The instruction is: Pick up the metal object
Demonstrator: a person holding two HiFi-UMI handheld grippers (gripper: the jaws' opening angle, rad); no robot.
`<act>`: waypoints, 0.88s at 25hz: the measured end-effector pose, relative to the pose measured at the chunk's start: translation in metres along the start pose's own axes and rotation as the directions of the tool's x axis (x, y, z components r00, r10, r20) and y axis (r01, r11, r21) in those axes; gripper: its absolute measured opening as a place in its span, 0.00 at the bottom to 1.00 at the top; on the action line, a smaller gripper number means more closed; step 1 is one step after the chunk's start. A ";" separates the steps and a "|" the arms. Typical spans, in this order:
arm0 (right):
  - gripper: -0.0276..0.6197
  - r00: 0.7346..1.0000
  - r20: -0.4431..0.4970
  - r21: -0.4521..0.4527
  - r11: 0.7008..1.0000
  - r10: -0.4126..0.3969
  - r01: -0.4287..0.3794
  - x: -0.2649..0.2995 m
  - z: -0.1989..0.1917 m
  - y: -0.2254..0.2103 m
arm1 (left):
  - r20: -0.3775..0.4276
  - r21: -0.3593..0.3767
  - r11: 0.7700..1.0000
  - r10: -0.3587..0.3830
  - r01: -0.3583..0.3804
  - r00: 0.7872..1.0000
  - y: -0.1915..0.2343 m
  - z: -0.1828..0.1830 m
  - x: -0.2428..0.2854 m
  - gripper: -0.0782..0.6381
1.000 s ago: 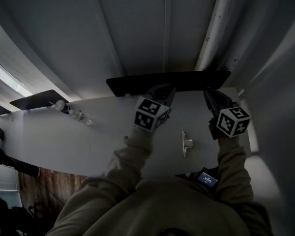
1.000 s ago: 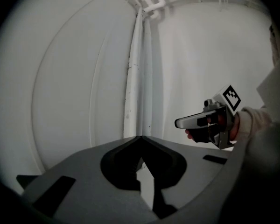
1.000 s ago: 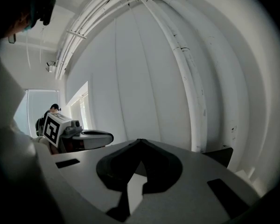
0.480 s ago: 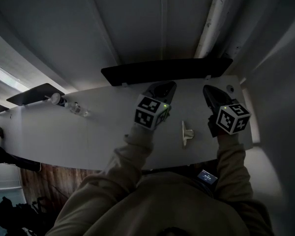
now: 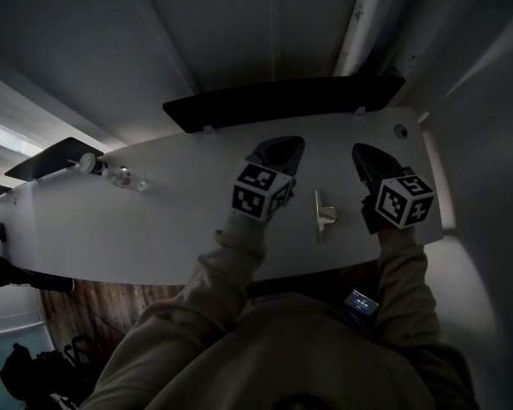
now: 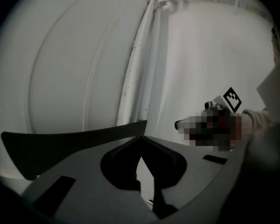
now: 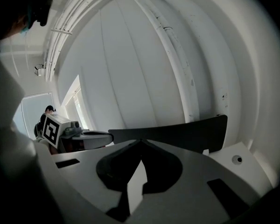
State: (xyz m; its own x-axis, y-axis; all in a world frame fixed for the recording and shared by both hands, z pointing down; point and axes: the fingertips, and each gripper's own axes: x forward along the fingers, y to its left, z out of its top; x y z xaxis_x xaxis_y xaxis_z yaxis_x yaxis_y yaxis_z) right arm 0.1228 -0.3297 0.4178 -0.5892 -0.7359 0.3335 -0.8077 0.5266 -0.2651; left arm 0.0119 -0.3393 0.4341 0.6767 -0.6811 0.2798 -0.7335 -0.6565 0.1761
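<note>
The metal object (image 5: 322,215), a small pale T-shaped piece, lies on the white table (image 5: 154,220) between my two grippers. My left gripper (image 5: 280,150) hovers just left of it and my right gripper (image 5: 366,159) just right of it. Both point toward the back of the table. In the left gripper view the jaws (image 6: 141,139) meet at their tips with nothing in them. The jaws (image 7: 141,143) in the right gripper view are likewise shut and empty. Neither gripper view shows the metal object.
A long dark panel (image 5: 282,101) stands along the table's back edge, with a second one (image 5: 56,156) at far left. A clear bottle (image 5: 120,178) lies at the left. A round hole (image 5: 399,131) marks the back right corner. A pipe (image 5: 363,15) runs up the wall.
Both grippers have come down closer to the table, still on either side of the metal object. Their jaws have stayed shut.
</note>
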 end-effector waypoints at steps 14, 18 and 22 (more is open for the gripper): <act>0.07 0.996 -0.089 0.052 0.999 -0.010 0.015 0.004 -0.065 -0.012 | -0.088 -0.060 0.998 -0.025 0.019 0.996 -0.010 -0.064 0.008 0.11; 0.07 0.993 -0.118 0.067 0.997 -0.015 0.023 0.005 -0.087 -0.015 | -0.111 -0.078 0.997 -0.028 0.020 0.993 -0.008 -0.083 0.010 0.11; 0.07 0.990 -0.143 0.084 0.996 -0.011 0.023 0.006 -0.106 -0.017 | -0.134 -0.095 0.995 -0.030 0.018 0.990 -0.007 -0.101 0.012 0.11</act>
State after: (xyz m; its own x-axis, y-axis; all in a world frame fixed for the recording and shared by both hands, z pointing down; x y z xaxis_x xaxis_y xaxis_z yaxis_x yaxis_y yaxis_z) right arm 0.1310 -0.2975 0.5204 -0.5770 -0.6733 0.4623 -0.8167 0.4719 -0.3322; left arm 0.0191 -0.3101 0.5312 0.6839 -0.6111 0.3985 -0.7243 -0.6344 0.2702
